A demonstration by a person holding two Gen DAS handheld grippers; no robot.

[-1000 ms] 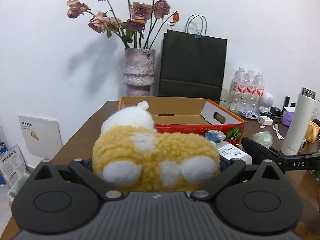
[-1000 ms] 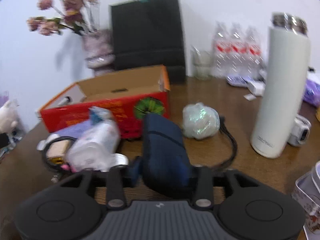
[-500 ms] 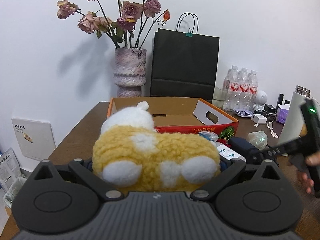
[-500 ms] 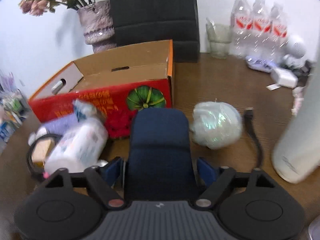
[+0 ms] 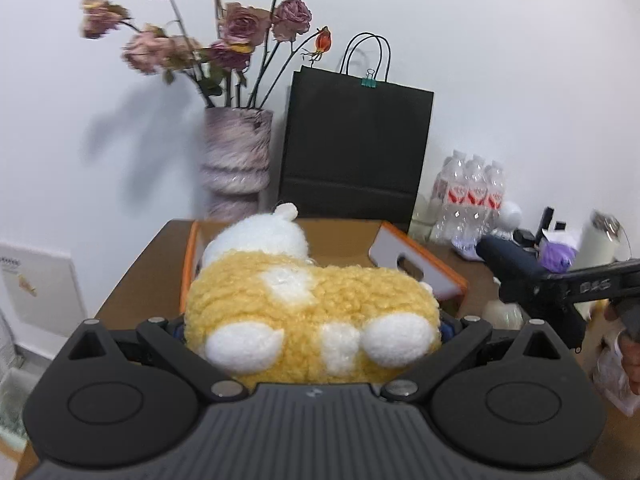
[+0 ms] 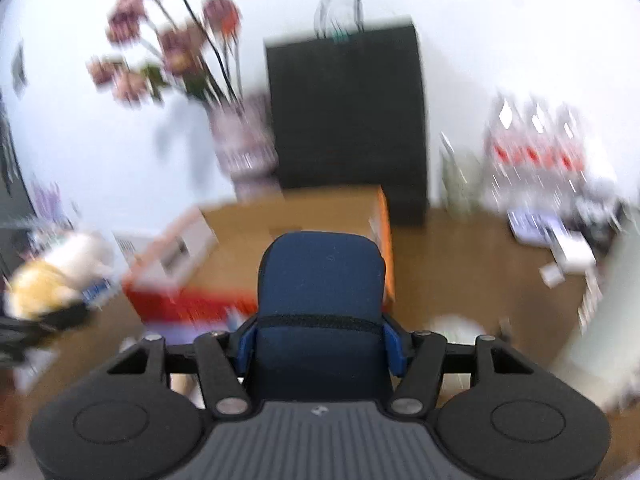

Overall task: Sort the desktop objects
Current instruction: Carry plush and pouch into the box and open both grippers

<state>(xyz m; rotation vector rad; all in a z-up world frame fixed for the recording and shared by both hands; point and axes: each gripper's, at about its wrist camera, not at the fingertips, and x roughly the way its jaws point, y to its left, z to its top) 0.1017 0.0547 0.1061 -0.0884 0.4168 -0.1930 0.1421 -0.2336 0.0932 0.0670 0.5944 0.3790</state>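
In the left wrist view, the left tool (image 5: 312, 326) is closed on a plush toy (image 5: 312, 312), yellow with white patches, which fills the space between its two fingers and presses against both. The toy is held above the near edge of the worktop (image 5: 132, 280), in front of an open cardboard box (image 5: 420, 268) with orange edges. Behind the box stand a vase (image 5: 236, 160) with dried roses and a black paper bag (image 5: 356, 148), both against the white wall. To the right of the bag there is a pack of water bottles (image 5: 472, 192). At the right edge, the right tool (image 5: 520, 280) comes into the picture, carrying a dark blue pouch (image 5: 508, 258) above the worktop, to the right of the box; part of a hand (image 5: 628, 344) shows below it.

The right wrist view is blurred. Here the right tool (image 6: 320, 340) grips the pouch (image 6: 320, 280) between its blue pads, which touch both sides; its jaws have just been closing, with the pouch between them. The pouch stands upright and hides the middle of the box (image 6: 288, 220), which lies behind and below it. The bag (image 6: 344, 112) and the vase (image 6: 244, 148) are further back. At the left edge, the toy (image 6: 48, 280) appears, held by the left tool. The bottles (image 6: 536, 152) are at the right, too blurred for detail.
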